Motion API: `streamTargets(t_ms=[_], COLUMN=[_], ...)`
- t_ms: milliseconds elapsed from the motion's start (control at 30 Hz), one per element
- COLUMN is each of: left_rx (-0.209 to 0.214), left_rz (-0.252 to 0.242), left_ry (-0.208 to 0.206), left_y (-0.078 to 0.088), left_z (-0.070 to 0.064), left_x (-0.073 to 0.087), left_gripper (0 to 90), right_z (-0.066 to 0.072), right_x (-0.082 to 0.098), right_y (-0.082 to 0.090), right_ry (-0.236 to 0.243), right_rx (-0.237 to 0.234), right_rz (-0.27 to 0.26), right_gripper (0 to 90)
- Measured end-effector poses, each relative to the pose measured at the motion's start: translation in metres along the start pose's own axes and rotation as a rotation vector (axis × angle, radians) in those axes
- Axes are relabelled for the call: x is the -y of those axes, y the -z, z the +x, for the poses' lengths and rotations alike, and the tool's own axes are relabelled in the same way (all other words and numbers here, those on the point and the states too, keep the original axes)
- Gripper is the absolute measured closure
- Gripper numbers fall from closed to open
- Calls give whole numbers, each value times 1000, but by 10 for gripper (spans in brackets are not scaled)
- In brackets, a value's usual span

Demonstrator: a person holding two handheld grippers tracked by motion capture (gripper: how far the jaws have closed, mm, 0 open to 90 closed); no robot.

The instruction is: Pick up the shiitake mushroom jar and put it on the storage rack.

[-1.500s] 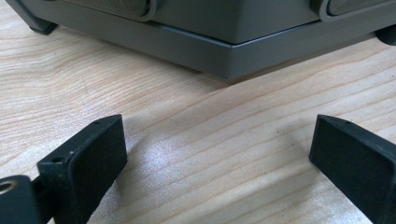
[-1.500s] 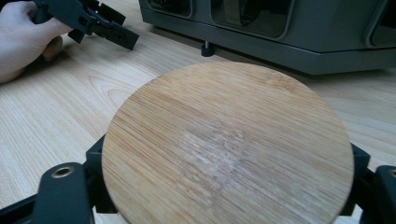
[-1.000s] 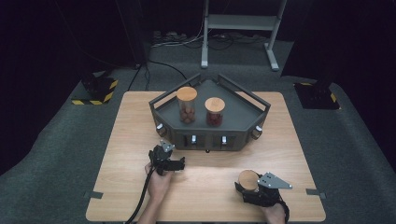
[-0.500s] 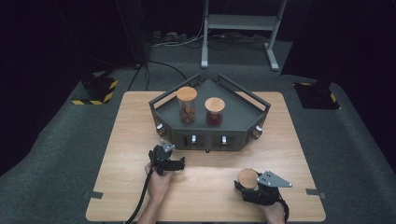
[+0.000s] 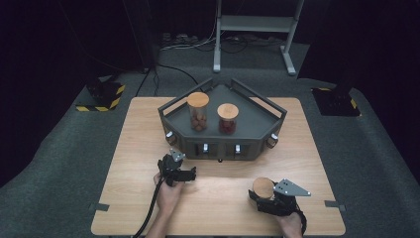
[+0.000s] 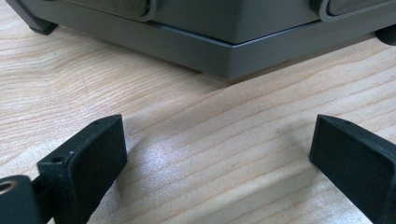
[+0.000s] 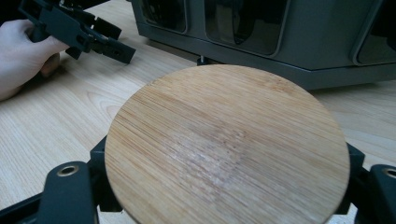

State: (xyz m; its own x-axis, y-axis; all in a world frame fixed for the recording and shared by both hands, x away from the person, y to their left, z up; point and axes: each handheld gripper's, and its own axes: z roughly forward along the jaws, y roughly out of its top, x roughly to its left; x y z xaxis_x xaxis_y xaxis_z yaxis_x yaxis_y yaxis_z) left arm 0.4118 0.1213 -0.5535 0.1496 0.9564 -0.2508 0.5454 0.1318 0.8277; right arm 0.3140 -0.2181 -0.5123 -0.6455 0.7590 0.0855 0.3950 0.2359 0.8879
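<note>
- Nearest, two hand-held grippers rest on one wooden table (image 5: 124, 148). The right gripper (image 5: 266, 194) sits close to the front edge, its jaws clamped on one jar with a round bamboo lid (image 7: 226, 144); the jar's body is hidden under that lid.
- Left of it, well apart, the left gripper (image 5: 184, 171) lies with jaws wide apart on bare wood between them.
- Farther back, one dark angular tray (image 5: 262, 111) holds two lidded jars (image 5: 198, 110); their contents are hard to make out.
</note>
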Motion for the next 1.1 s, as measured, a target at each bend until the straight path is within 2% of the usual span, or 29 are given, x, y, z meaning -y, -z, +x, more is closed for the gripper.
streamTargets(t_ms=[1100], left_rx=[0], left_rz=[0], left_ry=[0], left_y=[0], left_z=[0], left_x=[0], left_gripper=[37], right_z=[-4], right_x=[-13], right_y=[2], right_ry=[-14], right_rx=[11], right_rz=[-21], right_gripper=[239])
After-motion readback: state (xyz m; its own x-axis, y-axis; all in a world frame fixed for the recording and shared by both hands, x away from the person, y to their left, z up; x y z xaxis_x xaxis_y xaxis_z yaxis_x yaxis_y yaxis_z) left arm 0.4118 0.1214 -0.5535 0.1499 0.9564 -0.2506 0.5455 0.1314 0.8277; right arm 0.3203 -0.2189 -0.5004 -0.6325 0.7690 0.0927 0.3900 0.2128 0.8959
